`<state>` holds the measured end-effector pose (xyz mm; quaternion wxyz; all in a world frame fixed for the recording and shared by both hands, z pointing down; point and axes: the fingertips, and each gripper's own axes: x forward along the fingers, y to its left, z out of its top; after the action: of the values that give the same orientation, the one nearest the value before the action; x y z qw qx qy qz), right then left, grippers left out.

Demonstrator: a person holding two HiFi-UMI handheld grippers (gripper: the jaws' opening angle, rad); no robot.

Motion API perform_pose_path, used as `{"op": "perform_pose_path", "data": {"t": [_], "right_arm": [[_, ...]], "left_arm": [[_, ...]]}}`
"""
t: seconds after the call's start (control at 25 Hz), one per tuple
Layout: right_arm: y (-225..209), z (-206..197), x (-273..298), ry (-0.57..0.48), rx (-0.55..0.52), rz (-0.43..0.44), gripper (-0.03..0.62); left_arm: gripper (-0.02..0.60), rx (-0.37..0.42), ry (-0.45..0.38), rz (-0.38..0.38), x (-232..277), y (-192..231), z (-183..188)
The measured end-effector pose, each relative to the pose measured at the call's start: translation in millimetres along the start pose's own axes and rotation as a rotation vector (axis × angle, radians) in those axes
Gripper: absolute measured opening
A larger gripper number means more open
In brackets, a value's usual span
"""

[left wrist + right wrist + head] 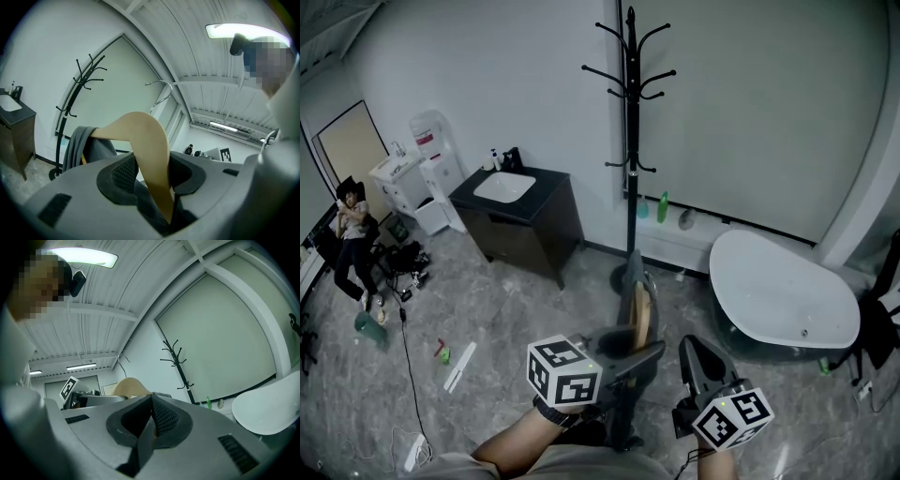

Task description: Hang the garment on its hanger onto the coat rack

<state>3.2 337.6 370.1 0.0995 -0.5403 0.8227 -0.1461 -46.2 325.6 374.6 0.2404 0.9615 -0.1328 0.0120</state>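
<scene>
A tan wooden hanger [151, 150] with a metal hook [161, 91] stands between the jaws of my left gripper [150, 165], which are shut on its arm. A grey garment [82, 145] drapes over the hanger's far end. In the head view the hanger [642, 314] rises from the left gripper [630, 354], low in the picture, with the floor between it and the coat rack's base. The black coat rack [630, 141] stands upright by the back wall and shows in both gripper views [77, 93] [180, 364]. My right gripper [151, 399] is shut with nothing seen in it, to the right of the hanger [694, 352].
A black vanity with a white sink [520, 202] stands left of the rack. A white bathtub [783, 291] lies to its right. Bottles [662, 206] sit on a low ledge behind. A person [352, 234] sits at far left; cables and small items [455, 366] lie on the floor.
</scene>
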Motion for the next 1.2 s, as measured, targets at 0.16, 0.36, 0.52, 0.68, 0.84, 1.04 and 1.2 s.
{"op": "perform_pose_path", "data": {"t": [0.16, 0.36, 0.52, 0.68, 0.84, 1.04, 1.2], "right_arm": [[-15.8, -0.7, 16.7, -0.001, 0.007, -0.01, 0.015], [-42.0, 6.6, 63.6, -0.017, -0.001, -0.027, 0.015], [-64.4, 22.4, 117.5, -0.035, -0.003, -0.038, 0.015], [-86.7, 37.8, 173.9, -0.057, -0.009, -0.055, 0.015], [-107.3, 45.2, 214.7, -0.069, -0.006, -0.073, 0.015], [-135.3, 57.6, 250.8, -0.078, -0.002, -0.086, 0.015], [-164.0, 66.5, 278.1, -0.08, -0.001, -0.087, 0.015]], "left_arm": [[0.169, -0.01, 0.005, -0.017, 13.5, 18.1, 3.3], [0.169, -0.024, 0.005, -0.05, 35.0, 62.5, 23.2], [0.169, -0.026, 0.012, -0.092, 54.9, 103.1, 52.7], [0.169, -0.008, 0.022, -0.12, 74.5, 148.8, 84.6], [0.169, 0.017, 0.031, -0.129, 93.3, 188.8, 109.1], [0.169, 0.036, 0.035, -0.132, 118.6, 228.6, 134.3], [0.169, 0.039, 0.033, -0.132, 144.6, 259.7, 153.3]]}}
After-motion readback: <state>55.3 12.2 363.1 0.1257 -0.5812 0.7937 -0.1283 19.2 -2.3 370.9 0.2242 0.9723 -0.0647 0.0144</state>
